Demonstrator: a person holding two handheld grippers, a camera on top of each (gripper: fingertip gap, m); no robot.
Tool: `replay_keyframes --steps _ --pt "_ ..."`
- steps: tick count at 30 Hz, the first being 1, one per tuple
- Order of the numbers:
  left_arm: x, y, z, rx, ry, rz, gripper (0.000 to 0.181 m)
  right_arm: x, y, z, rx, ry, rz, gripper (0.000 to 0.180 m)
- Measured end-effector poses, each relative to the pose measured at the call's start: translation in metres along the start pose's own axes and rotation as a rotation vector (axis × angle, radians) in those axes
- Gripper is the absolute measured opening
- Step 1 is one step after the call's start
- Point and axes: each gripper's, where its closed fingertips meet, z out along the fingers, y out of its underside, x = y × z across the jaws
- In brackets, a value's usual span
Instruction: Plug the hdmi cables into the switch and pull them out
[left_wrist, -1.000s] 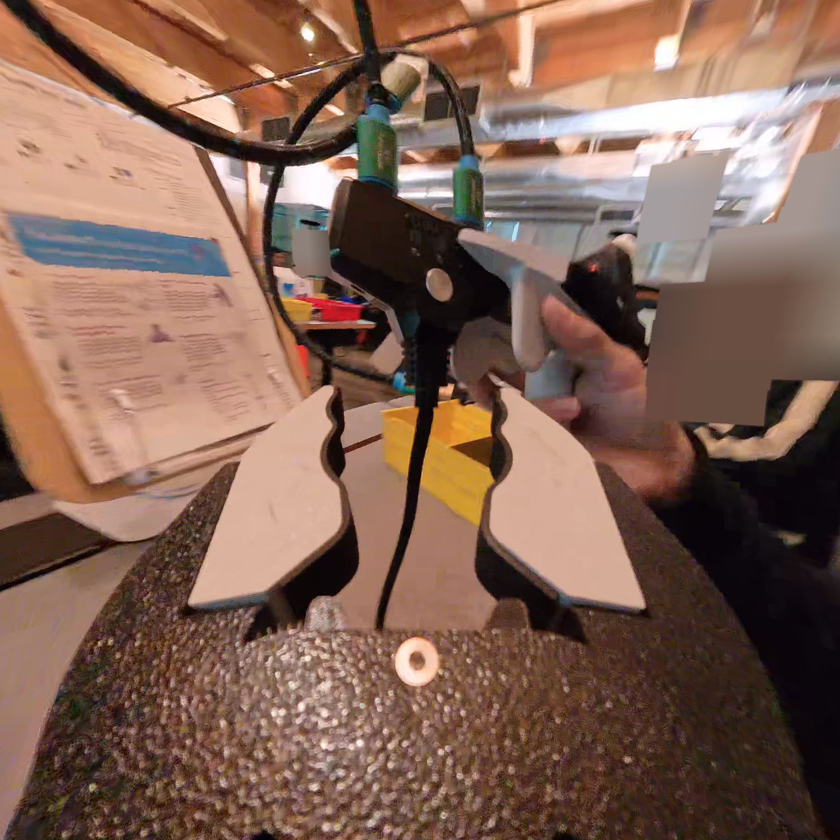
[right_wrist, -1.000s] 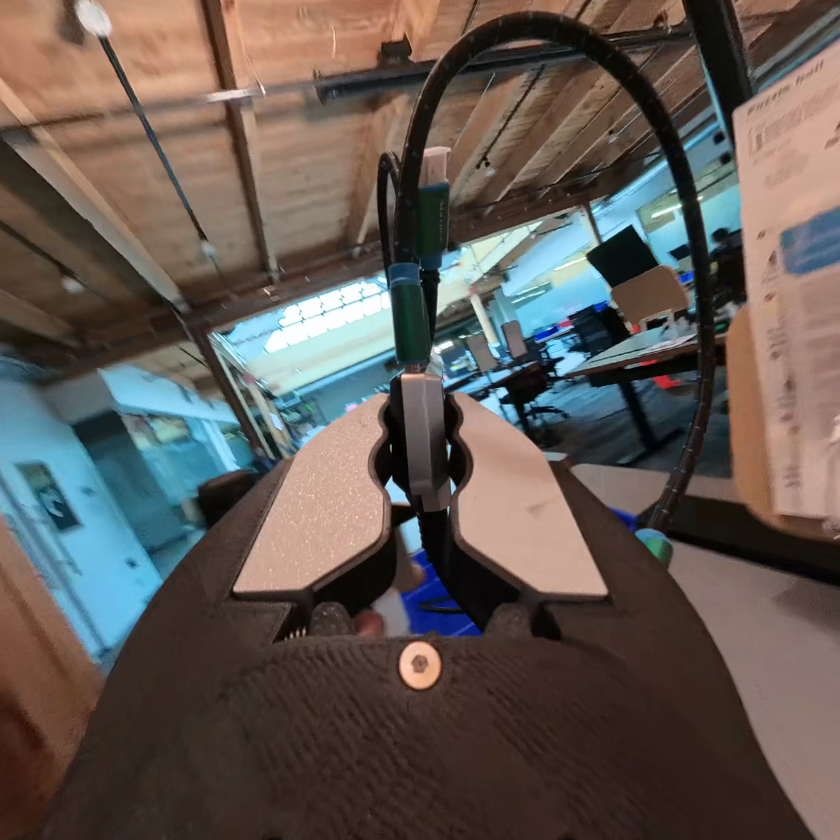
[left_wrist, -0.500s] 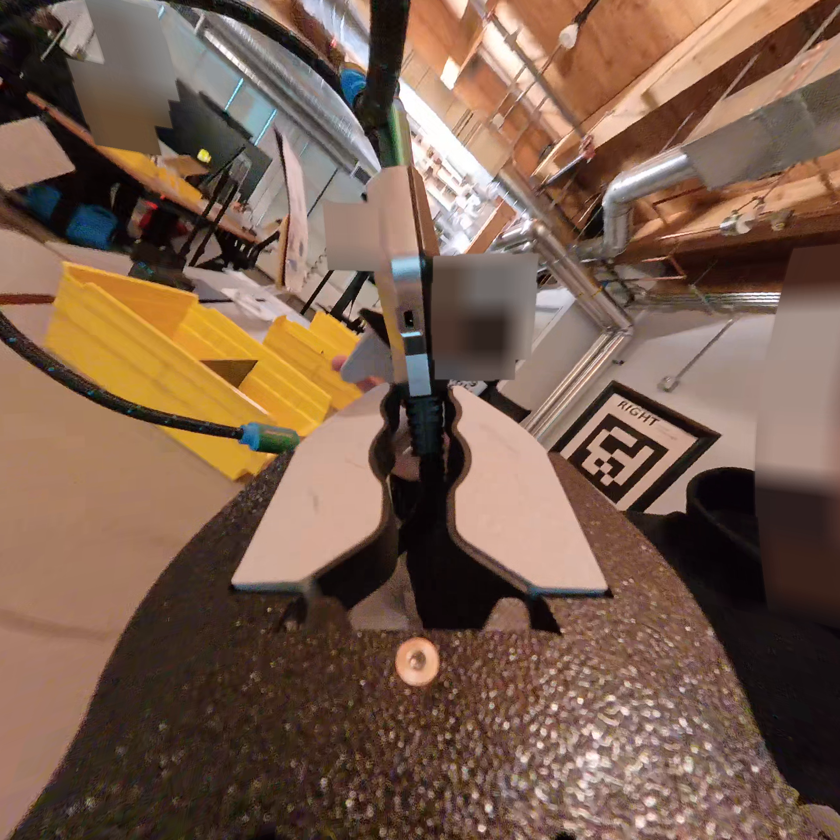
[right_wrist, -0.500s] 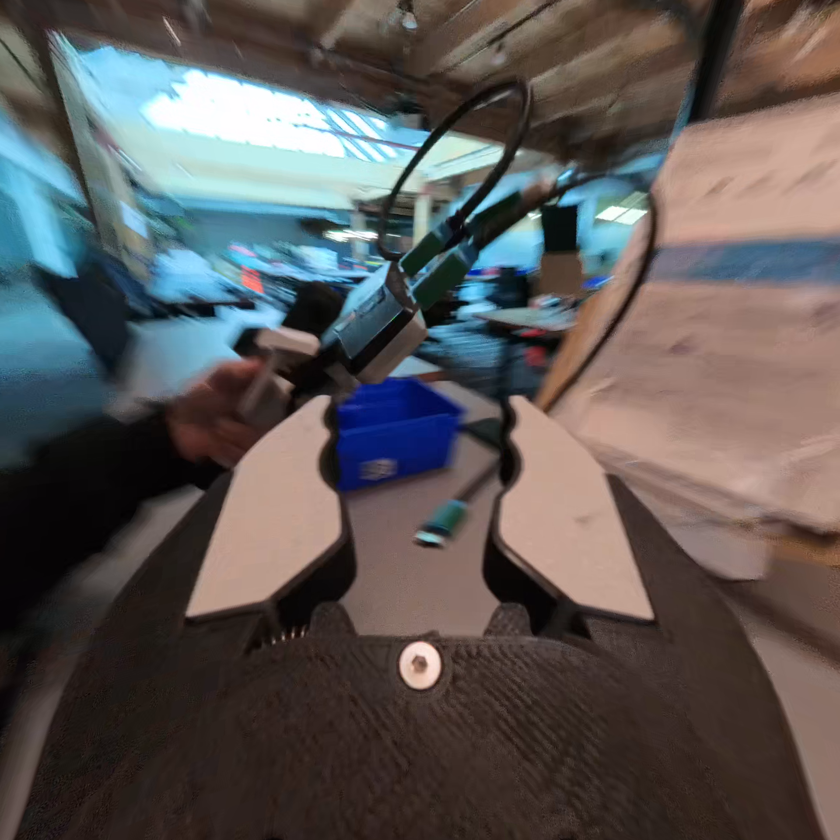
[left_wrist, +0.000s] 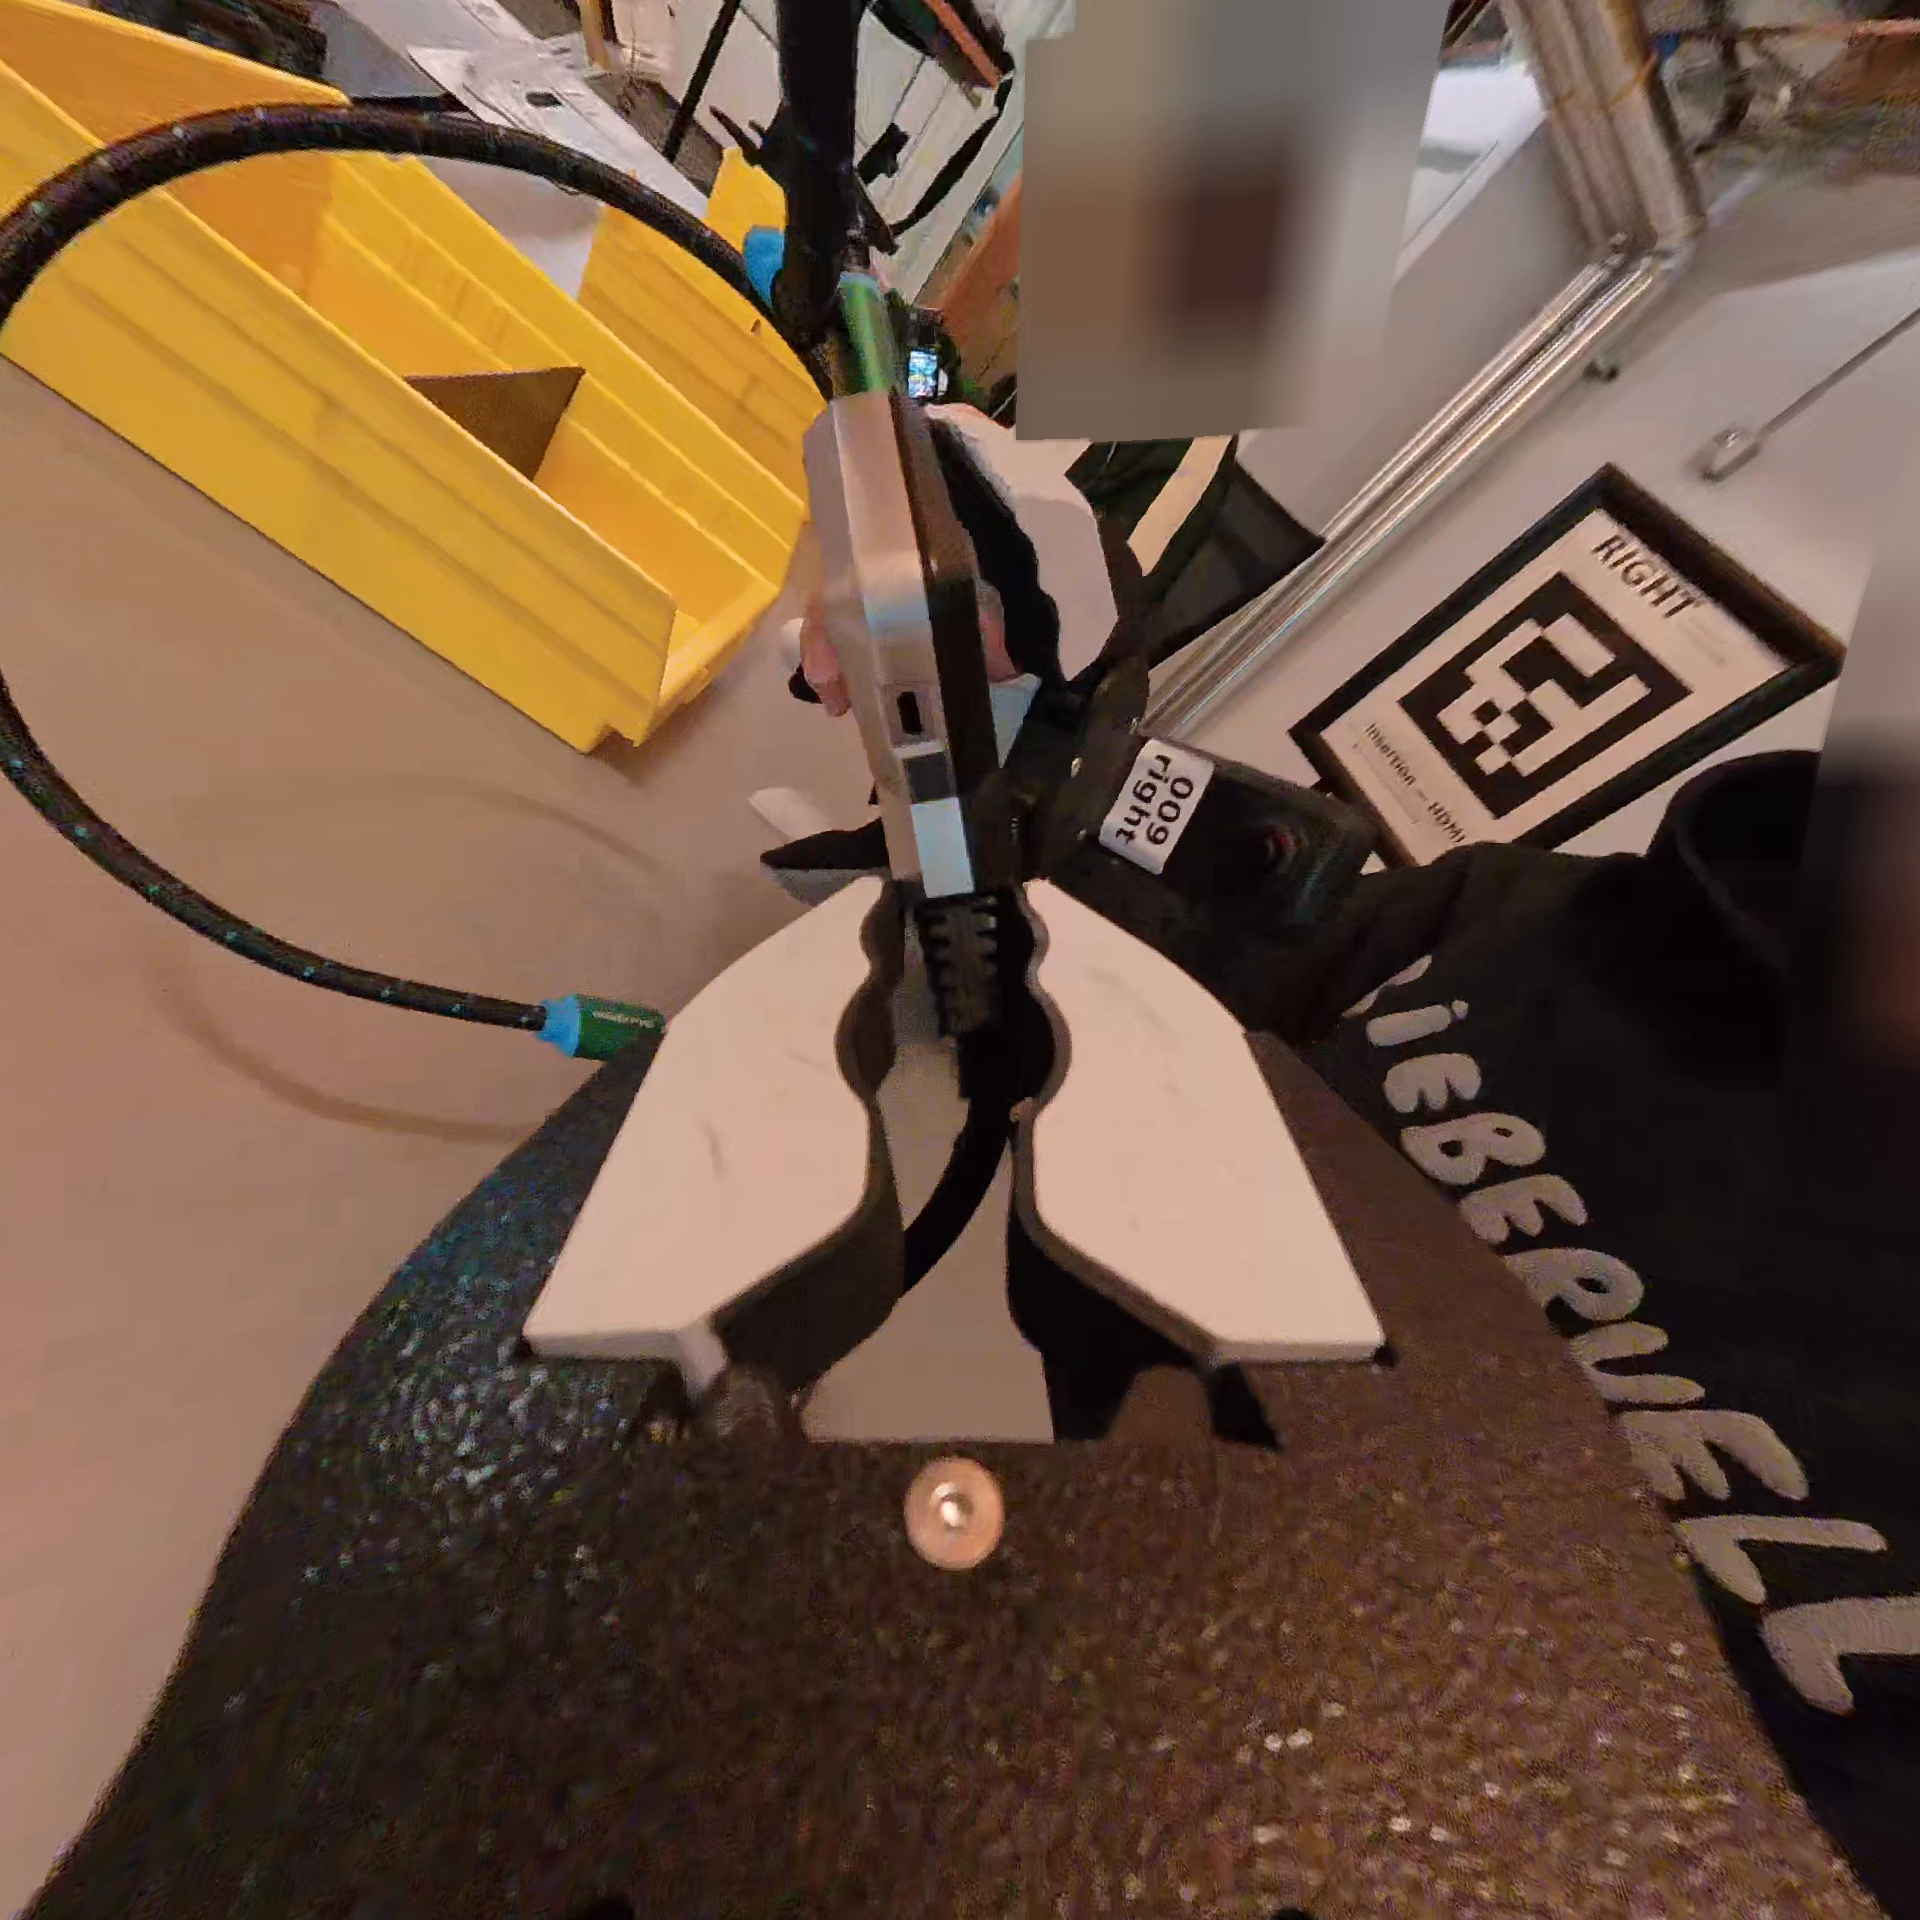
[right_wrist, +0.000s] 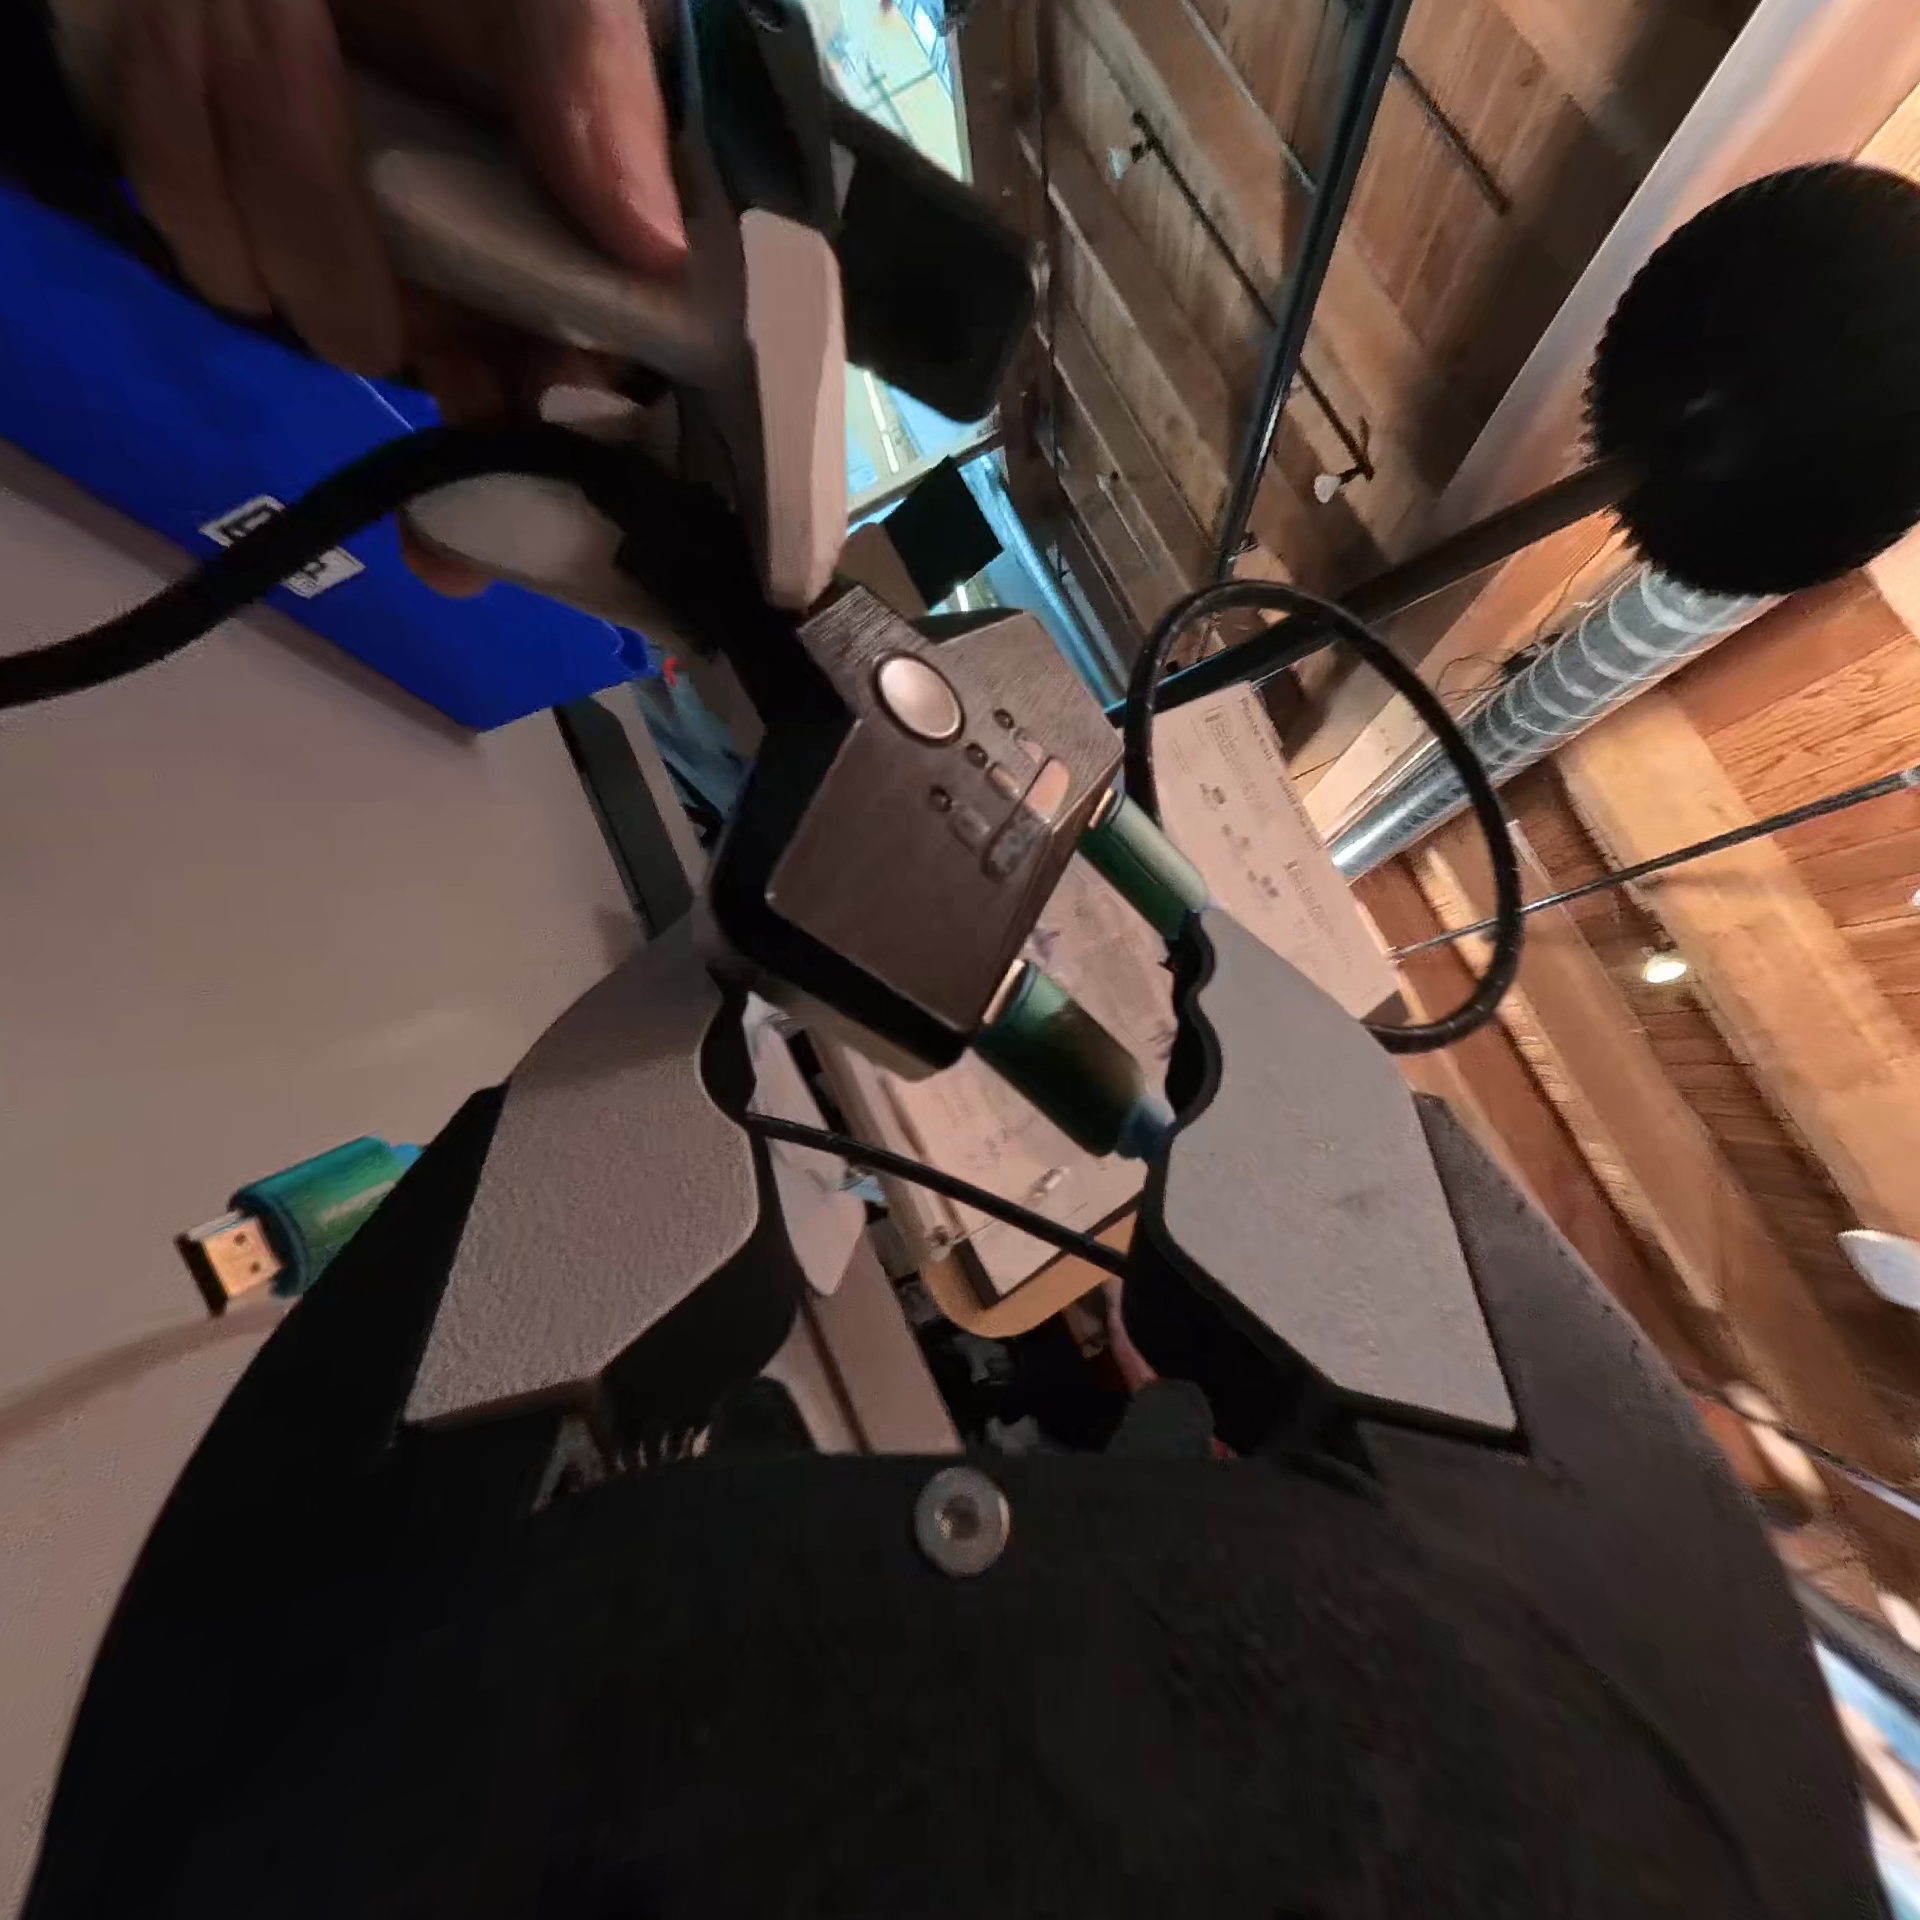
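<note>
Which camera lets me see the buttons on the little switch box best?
The right wrist view: the switch turns its buttoned face toward that camera. The left wrist view shows only its thin edge, held at its cable end by the left tongs.

The switch (right_wrist: 925, 842) shows a brushed, dark metal face with a glossy black rim. The cable (left_wrist: 208, 914) wears rough braided cloth. The yellow bins (left_wrist: 343, 416) are smooth plastic. The ceiling (right_wrist: 1714, 831) is bare wood.
</note>
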Motion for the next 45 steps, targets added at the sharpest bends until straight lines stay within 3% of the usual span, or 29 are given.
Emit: replay_keyframes --steps 8,10,12,14,16,18,23,25,28,32,35,38,40,45 --pt "-0.026 -0.006 0.013 -0.017 -0.213 0.238 0.019 -0.025 0.014 0.002 -0.107 -0.146 0.446 0.087" --pt "-0.028 -0.006 0.017 -0.026 -0.229 0.249 0.019 -0.018 0.02 0.001 -0.129 -0.121 0.539 0.075" --pt "-0.031 -0.006 0.02 -0.03 -0.248 0.256 0.019 -0.013 0.028 0.001 -0.139 -0.105 0.536 0.068" --pt "-0.034 -0.006 0.023 -0.05 -0.271 0.249 0.018 -0.012 0.043 0.004 -0.208 -0.068 0.504 0.085" --pt "-0.04 -0.004 0.025 -0.076 -0.312 0.257 0.019 -0.02 0.049 0.006 -0.251 -0.086 0.448 0.081" --pt "-0.046 -0.003 0.026 -0.102 -0.359 0.269 0.019 -0.03 0.05 0.008 -0.244 -0.128 0.392 0.063" --pt "-0.046 -0.008 0.028 -0.124 -0.418 0.409 0.021 -0.024 0.052 0.009 -0.202 -0.093 0.392 0.061" --pt "-0.047 -0.016 0.027 -0.129 -0.551 0.559 0.024 -0.02 0.056 0.007 -0.239 -0.065 0.435 0.06" --pt "-0.032 -0.037 0.014 -0.071 -0.877 0.735 0.049 -0.015 0.073 0.002 -0.34 -0.038 0.548 0.06" --pt "0.025 -0.032 0.029 0.108 -1.044 0.949 0.048 -0.013 0.092 -0.004 -0.442 -0.062 0.63 0.059" --pt "0.031 -0.027 0.033 0.218 -1.187 1.157 0.046 -0.017 0.092 -0.001 -0.482 -0.119 0.679 0.06" --pt "0.009 -0.024 0.029 0.307 -1.172 1.235 0.036 -0.021 0.08 0.007 -0.477 -0.182 0.692 0.06" --pt "-0.009 -0.026 0.017 0.335 -1.152 1.211 0.039 -0.02 0.068 0.009 -0.458 -0.211 0.677 0.06" --pt "-0.033 -0.034 0.006 0.249 -1.047 1.308 0.036 -0.015 0.046 0.01 -0.456 -0.295 0.643 0.059"
